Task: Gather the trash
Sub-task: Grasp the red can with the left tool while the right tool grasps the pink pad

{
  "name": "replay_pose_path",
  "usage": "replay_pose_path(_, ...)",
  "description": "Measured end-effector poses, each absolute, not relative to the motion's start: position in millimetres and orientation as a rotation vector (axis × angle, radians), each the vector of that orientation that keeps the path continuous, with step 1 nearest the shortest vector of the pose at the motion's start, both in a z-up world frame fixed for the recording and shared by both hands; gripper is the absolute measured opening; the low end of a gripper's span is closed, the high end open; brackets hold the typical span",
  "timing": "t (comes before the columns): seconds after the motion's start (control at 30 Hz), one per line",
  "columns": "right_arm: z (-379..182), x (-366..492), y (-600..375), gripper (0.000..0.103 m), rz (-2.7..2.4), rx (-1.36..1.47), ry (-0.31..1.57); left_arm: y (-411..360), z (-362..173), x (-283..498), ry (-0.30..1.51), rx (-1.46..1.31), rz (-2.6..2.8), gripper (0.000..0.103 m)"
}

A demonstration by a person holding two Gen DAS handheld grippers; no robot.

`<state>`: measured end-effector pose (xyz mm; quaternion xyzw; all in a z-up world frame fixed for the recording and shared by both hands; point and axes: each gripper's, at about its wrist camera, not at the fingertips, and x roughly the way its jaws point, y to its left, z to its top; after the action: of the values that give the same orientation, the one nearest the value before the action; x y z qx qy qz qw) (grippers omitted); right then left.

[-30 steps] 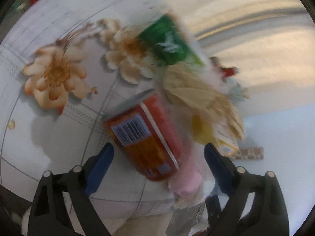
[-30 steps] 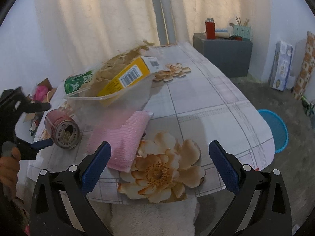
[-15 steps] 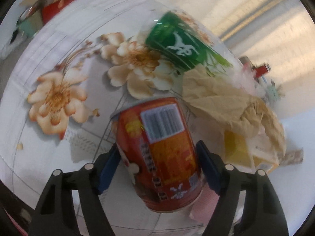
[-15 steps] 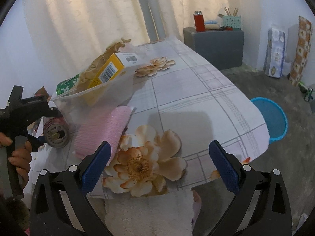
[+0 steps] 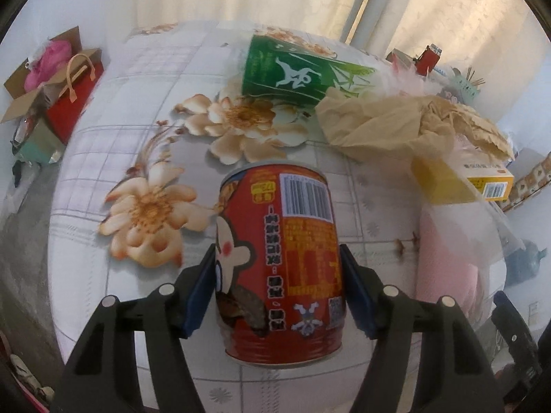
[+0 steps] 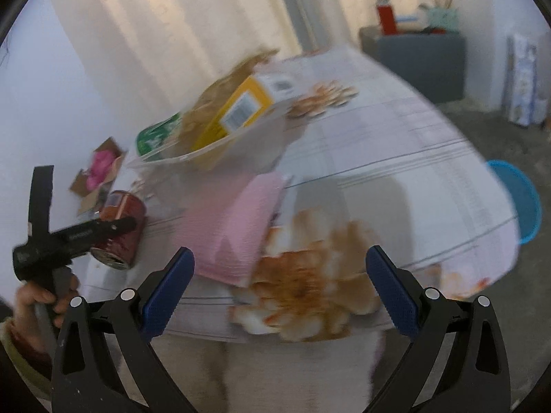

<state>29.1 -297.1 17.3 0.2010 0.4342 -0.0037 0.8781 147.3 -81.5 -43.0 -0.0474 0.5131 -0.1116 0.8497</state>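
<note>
The desk (image 5: pixel 103 158) carries a clear bag (image 6: pixel 220 158) of trash beside a pink cloth (image 6: pixel 234 230). My left gripper (image 5: pixel 277 289) is clamped on the red can (image 5: pixel 279 261) lying at the desk's near edge; my right gripper (image 6: pixel 279 292) hangs apart, empty. The can's round, smooth wall could slip or roll from the pads when lifted.

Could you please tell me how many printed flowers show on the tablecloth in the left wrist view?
2: one flower left of the red can, another flower beyond it; clutter may hide others.

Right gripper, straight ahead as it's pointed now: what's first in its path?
Probably the pink cloth on the table, just beyond the open right gripper. The image is blurred, so depth is uncertain.
</note>
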Motion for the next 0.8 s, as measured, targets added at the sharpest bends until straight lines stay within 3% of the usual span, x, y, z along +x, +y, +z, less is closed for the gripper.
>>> replay_pose_path(0.23, 16, 54, -267, 0.095, 0.02, 0.385, 0.966, -29, -45, 129, 1.055, -0.134, -0.266, 0.065)
replay_pose_path(0.73, -11, 98, -221, 0.095, -0.114, 0.137, 1.043, -3, -54, 120, 1.05, -0.229, -0.34, 0.064)
replay_pose_path(0.8, -10, 95, -225, 0.088, -0.106, 0.133, 1.047, -2, -56, 120, 1.052, -0.242, -0.347, 0.064)
